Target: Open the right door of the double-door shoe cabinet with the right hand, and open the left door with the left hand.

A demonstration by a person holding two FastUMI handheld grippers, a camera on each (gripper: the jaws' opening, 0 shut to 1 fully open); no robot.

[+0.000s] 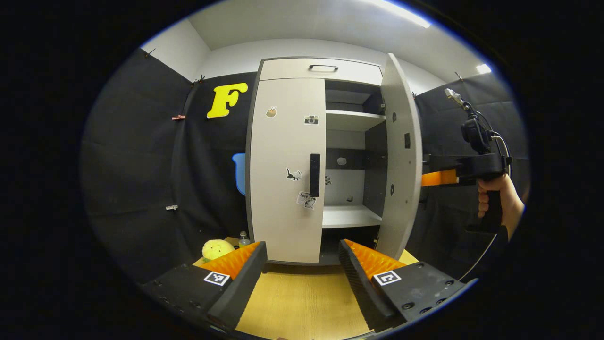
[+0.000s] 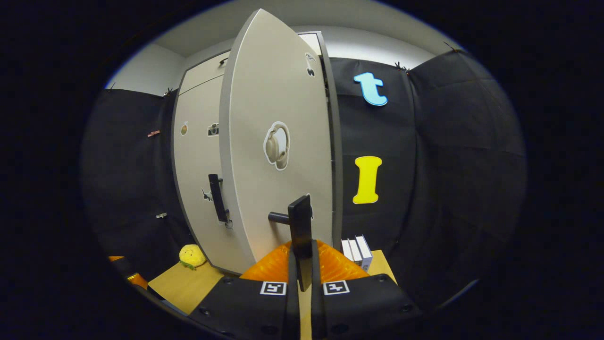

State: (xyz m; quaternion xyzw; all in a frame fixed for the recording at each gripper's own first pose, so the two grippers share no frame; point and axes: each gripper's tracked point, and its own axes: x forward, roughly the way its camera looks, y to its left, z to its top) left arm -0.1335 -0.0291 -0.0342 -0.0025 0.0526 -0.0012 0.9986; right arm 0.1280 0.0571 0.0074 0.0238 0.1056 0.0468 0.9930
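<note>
A light grey double-door shoe cabinet (image 1: pixel 288 165) stands on a wooden table. Its left door (image 1: pixel 285 198) is closed, with a dark vertical handle (image 1: pixel 314 174) near its inner edge. The right door (image 1: pixel 401 156) is swung wide open, showing shelves (image 1: pixel 351 215) inside. My left gripper (image 1: pixel 302 264) is open, low in front of the cabinet and well short of the left handle. In the right gripper view, my right gripper (image 2: pixel 302 264) is shut on the right door's dark handle (image 2: pixel 300 226). In the left gripper view, a hand (image 1: pixel 500 203) holds that gripper beyond the open door.
A yellow plush toy (image 1: pixel 217 249) and a small bottle (image 1: pixel 243 239) sit on the table (image 1: pixel 302 302) left of the cabinet. Several white boxes (image 2: pixel 357 251) stand at the cabinet's right side. Black cloth walls close in the booth.
</note>
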